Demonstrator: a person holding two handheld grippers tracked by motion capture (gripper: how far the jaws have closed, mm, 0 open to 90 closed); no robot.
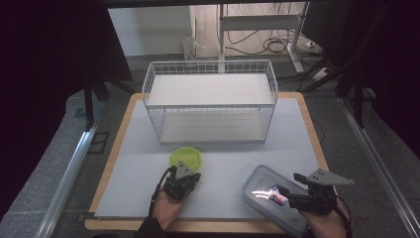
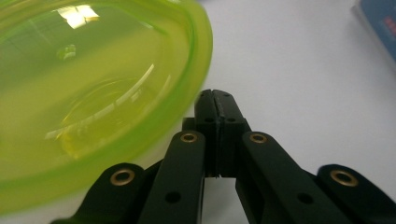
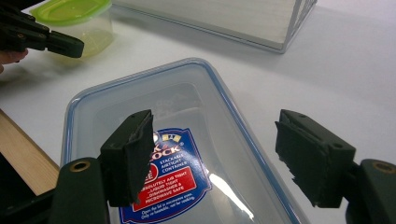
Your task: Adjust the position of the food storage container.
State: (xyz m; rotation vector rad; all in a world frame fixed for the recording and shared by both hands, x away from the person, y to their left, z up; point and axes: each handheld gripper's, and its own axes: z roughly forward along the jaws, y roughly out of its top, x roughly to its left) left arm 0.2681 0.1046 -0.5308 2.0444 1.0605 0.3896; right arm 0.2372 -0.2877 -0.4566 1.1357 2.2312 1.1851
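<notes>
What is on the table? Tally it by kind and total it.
Green-lidded round container: 1
Clear rectangular container with blue-rimmed lid: 1
White wire rack: 1
Total: 3

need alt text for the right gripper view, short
The right claw hangs open over a clear rectangular plastic container with a blue-rimmed lid bearing a blue and red label. Beyond it on the white table stands a small tub with a lime green lid, the left claw beside it.
</notes>
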